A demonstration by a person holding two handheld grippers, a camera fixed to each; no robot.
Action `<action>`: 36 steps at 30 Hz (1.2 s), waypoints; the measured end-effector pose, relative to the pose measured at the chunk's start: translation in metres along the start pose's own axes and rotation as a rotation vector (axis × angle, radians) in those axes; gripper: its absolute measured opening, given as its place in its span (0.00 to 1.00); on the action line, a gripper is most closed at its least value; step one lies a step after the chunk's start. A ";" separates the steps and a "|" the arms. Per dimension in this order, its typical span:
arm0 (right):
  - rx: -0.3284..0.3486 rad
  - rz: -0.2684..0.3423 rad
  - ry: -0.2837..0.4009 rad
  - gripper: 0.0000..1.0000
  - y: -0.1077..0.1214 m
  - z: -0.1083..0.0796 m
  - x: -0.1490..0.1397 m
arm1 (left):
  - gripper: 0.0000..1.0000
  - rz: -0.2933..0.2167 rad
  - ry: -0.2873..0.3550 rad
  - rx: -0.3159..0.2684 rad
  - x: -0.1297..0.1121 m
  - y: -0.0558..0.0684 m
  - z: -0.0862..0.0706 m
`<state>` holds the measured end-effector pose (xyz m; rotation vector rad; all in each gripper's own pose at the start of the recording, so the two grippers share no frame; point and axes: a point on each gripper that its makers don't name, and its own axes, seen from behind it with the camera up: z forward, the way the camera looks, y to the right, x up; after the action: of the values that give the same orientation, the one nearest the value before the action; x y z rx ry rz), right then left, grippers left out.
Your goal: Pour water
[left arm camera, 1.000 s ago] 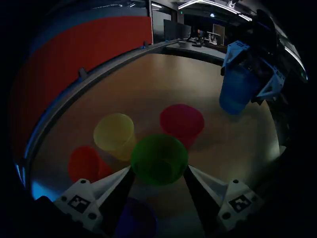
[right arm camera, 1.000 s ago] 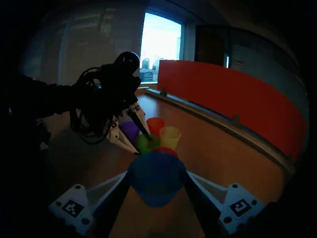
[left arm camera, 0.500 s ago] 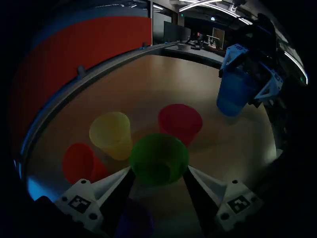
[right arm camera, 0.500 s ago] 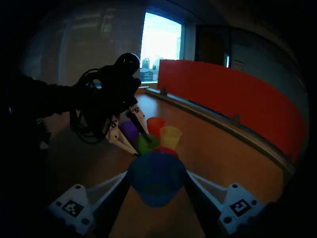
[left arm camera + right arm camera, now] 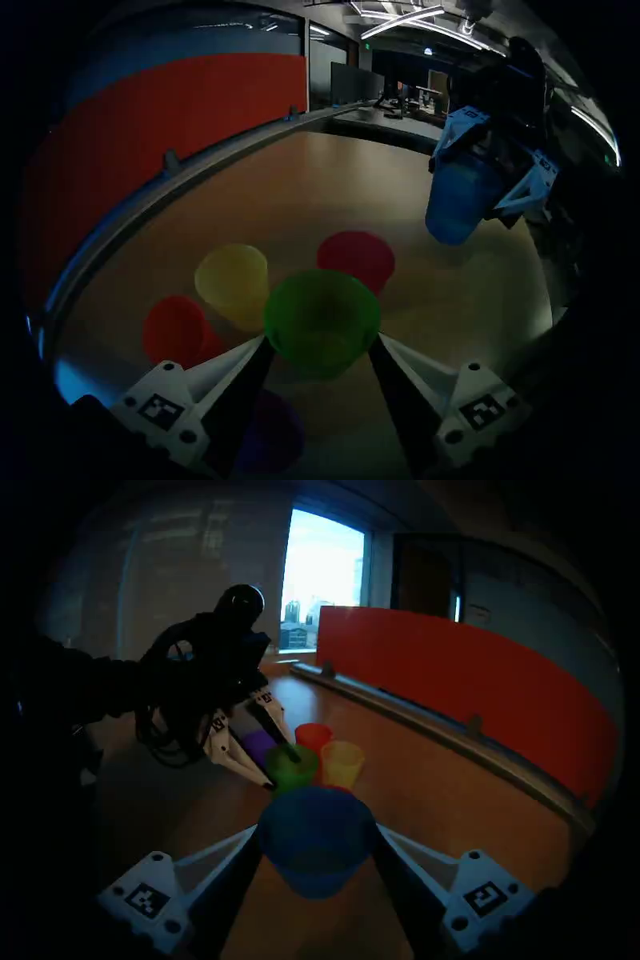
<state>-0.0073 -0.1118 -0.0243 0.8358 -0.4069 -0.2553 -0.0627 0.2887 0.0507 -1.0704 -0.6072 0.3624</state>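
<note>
In the left gripper view, the left gripper [image 5: 320,342] presses both fingers on the green cup [image 5: 322,316]. Behind it, on the wooden table [image 5: 320,176], stand a yellow cup [image 5: 232,280], a red cup [image 5: 356,258] and an orange cup [image 5: 174,330] (a purple cup [image 5: 268,432] lies dim below). Farther off, the right gripper [image 5: 486,164] clamps the blue cup [image 5: 454,200]. In the right gripper view, the blue cup sits mouth up between the near fingers, and the green cup is just beside the other cups.

Purple cup [image 5: 274,428] half behind left fingers [image 5: 232,392]; any water in green cup [image 5: 322,320] indiscernible.
</note>
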 end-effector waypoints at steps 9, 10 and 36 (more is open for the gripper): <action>-0.013 -0.003 0.021 0.92 -0.001 -0.006 0.013 | 0.82 -0.003 0.087 0.041 0.021 -0.001 -0.032; -0.014 -0.005 0.023 0.92 -0.002 -0.007 0.015 | 0.82 -0.004 0.097 0.046 0.024 -0.001 -0.035; -0.047 0.003 0.111 0.92 -0.011 -0.024 0.061 | 0.82 -0.018 0.403 0.187 0.097 -0.023 -0.138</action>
<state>0.0571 -0.1253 -0.0321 0.7988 -0.2969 -0.2139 0.0985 0.2350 0.0519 -0.9235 -0.2182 0.1753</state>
